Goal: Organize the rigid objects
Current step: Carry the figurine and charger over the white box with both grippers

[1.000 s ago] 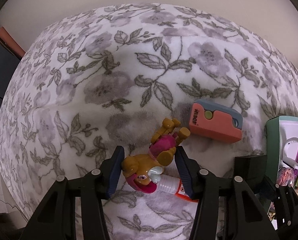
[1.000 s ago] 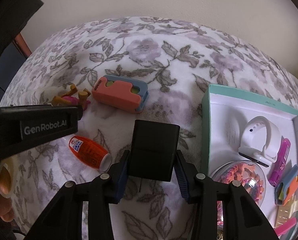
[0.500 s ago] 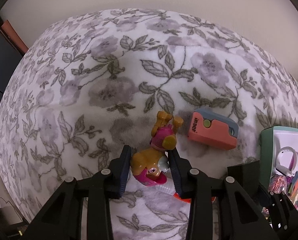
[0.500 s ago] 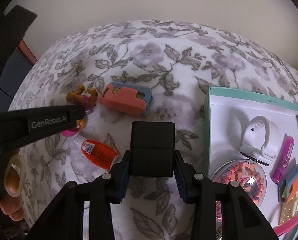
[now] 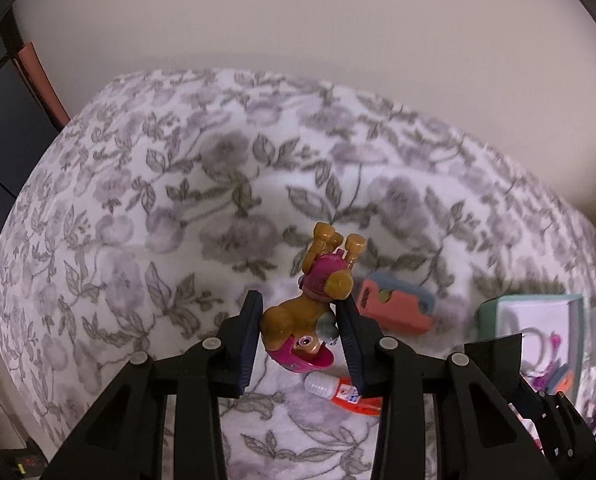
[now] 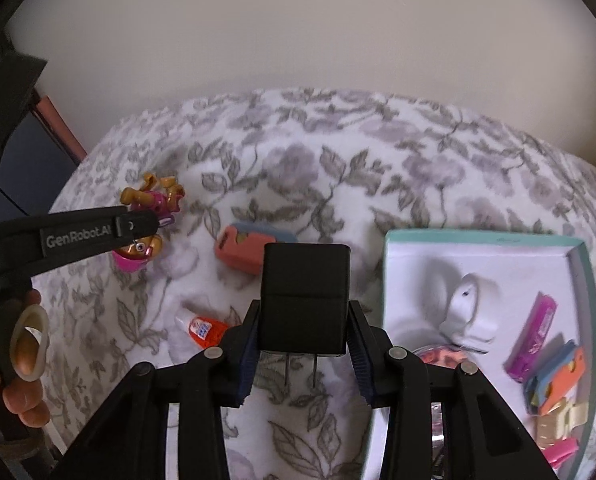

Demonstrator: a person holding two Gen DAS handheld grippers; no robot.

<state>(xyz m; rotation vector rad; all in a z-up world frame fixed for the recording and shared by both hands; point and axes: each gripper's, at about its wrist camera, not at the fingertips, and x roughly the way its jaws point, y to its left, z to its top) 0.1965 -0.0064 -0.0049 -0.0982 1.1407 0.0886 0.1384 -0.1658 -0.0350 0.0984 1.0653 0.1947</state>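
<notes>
Both loads lifted above the floral bed — left hand-held gripper [image 5: 299, 334] clamped on the toy dog [image 5: 309, 308], right hand-held gripper [image 6: 302, 344] clamped on the black charger [image 6: 303, 300] left of the teal box [image 6: 577, 272] — lower each gently into bare box floor.

A plain beige wall [image 6: 298, 40] is sitting right behind the white fleece blanket with grey flowers [image 5: 158, 200], dark furniture [image 5: 2, 128] standing left of it.
</notes>
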